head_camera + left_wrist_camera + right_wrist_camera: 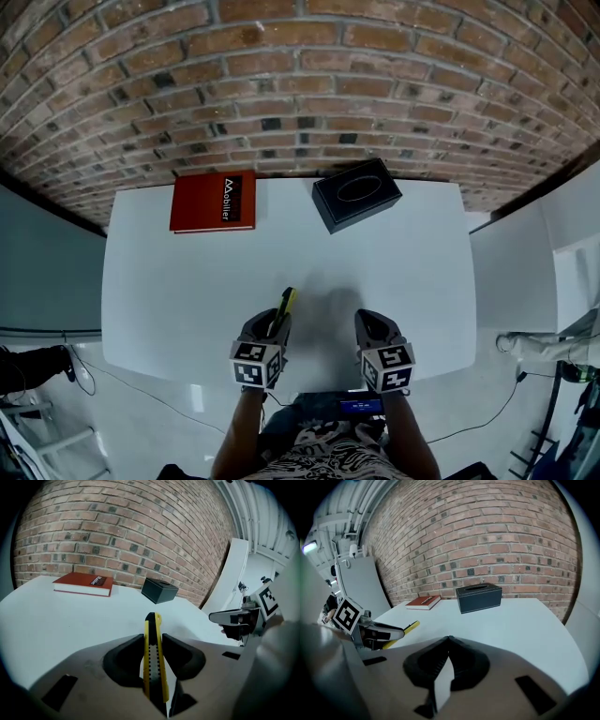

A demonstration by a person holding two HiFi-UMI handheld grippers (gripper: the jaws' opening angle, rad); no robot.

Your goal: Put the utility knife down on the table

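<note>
Left grey gripper (pixel 152 639) is clamping a yellow-and-black utility knife (pixel 153 660) above the white table (pixel 178 281), while the right grey gripper (pixel 447 641) is hovering alongside, jaws together, empty.

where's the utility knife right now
In the head view the utility knife is clamped in the left gripper over the table's near edge, just left of the right gripper, tip pointing toward the brick wall.
</note>
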